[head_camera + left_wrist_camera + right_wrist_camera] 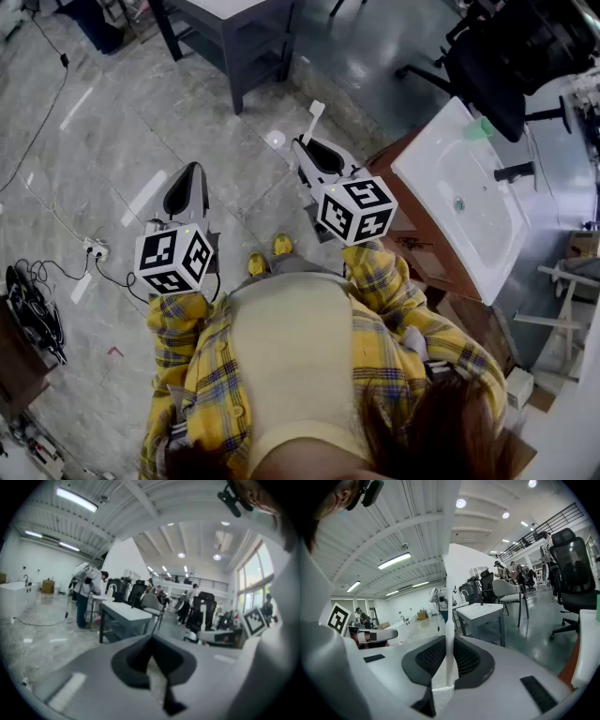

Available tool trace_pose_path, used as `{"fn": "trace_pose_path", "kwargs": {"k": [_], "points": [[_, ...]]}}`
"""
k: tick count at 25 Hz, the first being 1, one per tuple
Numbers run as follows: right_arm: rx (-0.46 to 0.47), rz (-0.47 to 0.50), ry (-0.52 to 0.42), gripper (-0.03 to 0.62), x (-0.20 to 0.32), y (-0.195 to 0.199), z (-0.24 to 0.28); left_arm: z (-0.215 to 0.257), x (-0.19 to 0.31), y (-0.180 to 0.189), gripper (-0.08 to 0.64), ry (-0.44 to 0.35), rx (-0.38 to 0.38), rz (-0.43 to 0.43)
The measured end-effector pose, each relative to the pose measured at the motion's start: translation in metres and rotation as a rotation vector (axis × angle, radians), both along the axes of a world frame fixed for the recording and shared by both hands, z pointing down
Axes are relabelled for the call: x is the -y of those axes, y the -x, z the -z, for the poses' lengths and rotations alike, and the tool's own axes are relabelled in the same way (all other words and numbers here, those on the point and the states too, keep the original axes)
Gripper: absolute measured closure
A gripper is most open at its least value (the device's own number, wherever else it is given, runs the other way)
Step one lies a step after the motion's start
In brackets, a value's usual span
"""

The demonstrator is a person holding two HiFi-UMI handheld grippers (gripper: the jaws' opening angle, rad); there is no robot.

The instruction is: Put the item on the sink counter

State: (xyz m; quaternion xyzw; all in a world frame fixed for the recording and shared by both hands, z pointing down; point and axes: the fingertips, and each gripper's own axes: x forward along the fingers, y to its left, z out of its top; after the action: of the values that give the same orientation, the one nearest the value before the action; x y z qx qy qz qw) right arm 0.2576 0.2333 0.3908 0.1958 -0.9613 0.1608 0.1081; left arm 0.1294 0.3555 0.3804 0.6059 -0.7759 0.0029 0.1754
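A thin white stick-like item (314,119) pokes forward out of my right gripper (310,146), which is shut on it. In the right gripper view the white item (450,597) stands upright between the dark pads of the right gripper (449,665) and runs up past the top of the frame. The white sink counter (433,155) with its basin lies to the right of that gripper, a short way off. A black faucet (514,172) and a green cup (478,128) sit on it. My left gripper (191,174) hangs over the floor, shut and empty; its closed tips (153,660) hold nothing.
A dark grey table (239,33) stands ahead. A black office chair (497,66) is behind the sink. A brown cabinet (427,253) carries the counter. Cables and a power strip (94,249) lie on the tiled floor at the left.
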Motion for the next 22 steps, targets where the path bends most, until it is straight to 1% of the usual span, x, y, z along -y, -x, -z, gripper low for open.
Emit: {"fn": "trace_pose_path", "kwargs": {"k": [11, 17, 20, 22], "points": [[0.011, 0.025, 0.018, 0.537, 0.019, 0.002, -0.005, -0.001, 0.016, -0.007, 0.554, 0.008, 0.009, 0.021], [0.010, 0.050, 0.035, 0.537, 0.036, 0.005, -0.008, 0.003, 0.038, -0.010, 0.554, -0.023, 0.006, 0.027], [0.011, 0.068, 0.040, 0.537, 0.047, 0.008, -0.010, 0.008, 0.053, -0.012, 0.554, -0.042, 0.027, 0.023], [0.014, 0.084, 0.042, 0.537, 0.054, 0.010, -0.011, 0.009, 0.064, -0.013, 0.552, -0.038, 0.042, 0.022]]}}
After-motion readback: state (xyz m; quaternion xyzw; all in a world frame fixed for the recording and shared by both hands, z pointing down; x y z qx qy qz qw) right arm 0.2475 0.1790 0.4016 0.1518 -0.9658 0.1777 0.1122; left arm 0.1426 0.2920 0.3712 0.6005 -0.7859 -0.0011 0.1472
